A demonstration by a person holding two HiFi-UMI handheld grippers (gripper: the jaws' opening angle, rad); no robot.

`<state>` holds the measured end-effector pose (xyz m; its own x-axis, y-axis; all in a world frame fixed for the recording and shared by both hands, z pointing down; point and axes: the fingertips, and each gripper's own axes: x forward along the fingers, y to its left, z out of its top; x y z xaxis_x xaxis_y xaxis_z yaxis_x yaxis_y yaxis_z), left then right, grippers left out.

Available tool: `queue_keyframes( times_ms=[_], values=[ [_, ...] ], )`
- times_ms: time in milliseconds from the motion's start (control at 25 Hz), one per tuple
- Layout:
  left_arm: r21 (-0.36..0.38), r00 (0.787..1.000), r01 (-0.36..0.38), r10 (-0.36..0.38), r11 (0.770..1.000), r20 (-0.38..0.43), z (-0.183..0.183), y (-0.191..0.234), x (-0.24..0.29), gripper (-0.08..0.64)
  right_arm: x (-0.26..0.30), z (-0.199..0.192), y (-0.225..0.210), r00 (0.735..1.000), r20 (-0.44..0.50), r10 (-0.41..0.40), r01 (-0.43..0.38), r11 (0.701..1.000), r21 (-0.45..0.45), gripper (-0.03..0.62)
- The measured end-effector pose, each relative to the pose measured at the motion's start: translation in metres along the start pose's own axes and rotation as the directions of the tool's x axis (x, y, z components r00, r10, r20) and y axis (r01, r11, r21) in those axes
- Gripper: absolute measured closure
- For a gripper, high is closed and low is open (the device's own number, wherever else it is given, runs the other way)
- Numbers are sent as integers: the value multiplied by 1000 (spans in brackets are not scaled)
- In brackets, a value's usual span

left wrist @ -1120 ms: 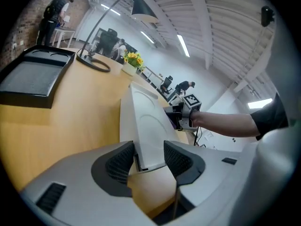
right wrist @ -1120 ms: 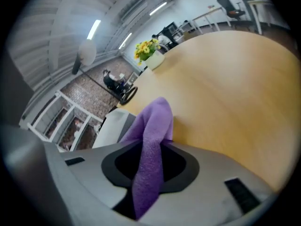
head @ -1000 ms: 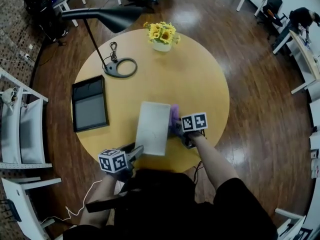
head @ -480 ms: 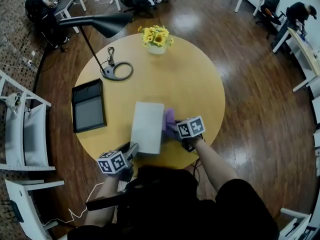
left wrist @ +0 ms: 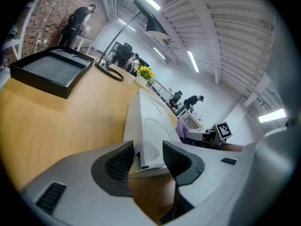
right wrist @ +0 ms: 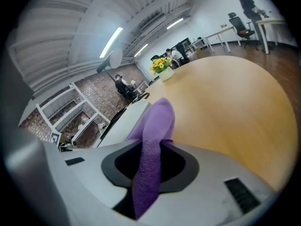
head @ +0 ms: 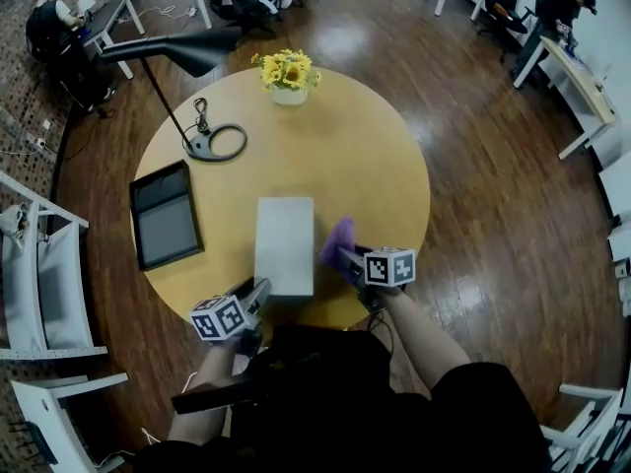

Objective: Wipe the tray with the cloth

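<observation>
A white rectangular tray (head: pixel 284 244) lies lengthwise on the round wooden table (head: pixel 365 166), near its front edge. My left gripper (head: pixel 258 292) sits at the tray's near left corner. In the left gripper view its jaws (left wrist: pixel 148 157) have just been closing and now press on the tray's near rim (left wrist: pixel 150 121). My right gripper (head: pixel 345 254) hovers just right of the tray, shut on a purple cloth (head: pixel 338 235). In the right gripper view the cloth (right wrist: pixel 157 121) stands up out of the jaws (right wrist: pixel 150 161), and the tray (right wrist: pixel 120 121) lies to their left.
A black tray (head: pixel 165 215) lies on the table's left side. Behind it stands a black lamp with a ring base (head: pixel 217 143), its shade (head: pixel 168 49) reaching over the table. A pot of yellow flowers (head: pixel 286 75) stands at the far edge. White chairs (head: pixel 39 264) stand left of the table.
The right gripper has carried the purple cloth off the tray's right edge, rightward and a little up. The left gripper stays at the tray's near corner.
</observation>
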<state>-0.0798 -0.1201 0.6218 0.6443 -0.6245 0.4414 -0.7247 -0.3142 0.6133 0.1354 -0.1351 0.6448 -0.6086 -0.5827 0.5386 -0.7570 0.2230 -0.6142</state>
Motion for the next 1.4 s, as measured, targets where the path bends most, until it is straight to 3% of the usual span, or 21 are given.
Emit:
queue_keyframes(
  times_ms=[120,280,480,600,800,1000,1200,1400],
  values=[
    [-13,1000,18,-18,1000,-4,0,0,-1,383,22,-18,21,998,-51,-25,23,999,-34,502],
    [-3,999,47,-47,999,-25,-2,-2,1,380,38,-38,17,982,-74,-173,157,971,-182,505],
    [-10,994,88,-88,996,-58,-1,0,4,367,35,-62,21,969,-167,-182,110,924,-366,505],
    [-4,990,114,-114,994,-89,-2,-1,5,364,30,-76,23,961,-196,-195,98,903,-419,505],
    [79,981,159,-148,984,-125,0,-7,7,359,24,-90,27,951,-221,-216,100,892,-440,506],
    [55,976,180,-172,982,-131,-1,-7,7,357,10,-118,38,925,-276,-260,112,883,-455,505],
    [33,970,202,-195,979,-145,-1,-7,7,357,3,-131,53,945,-203,-255,184,931,-314,505],
    [46,974,191,-184,981,-132,-4,-10,1,351,-2,-141,67,949,-163,-269,223,941,-255,505]
  ],
)
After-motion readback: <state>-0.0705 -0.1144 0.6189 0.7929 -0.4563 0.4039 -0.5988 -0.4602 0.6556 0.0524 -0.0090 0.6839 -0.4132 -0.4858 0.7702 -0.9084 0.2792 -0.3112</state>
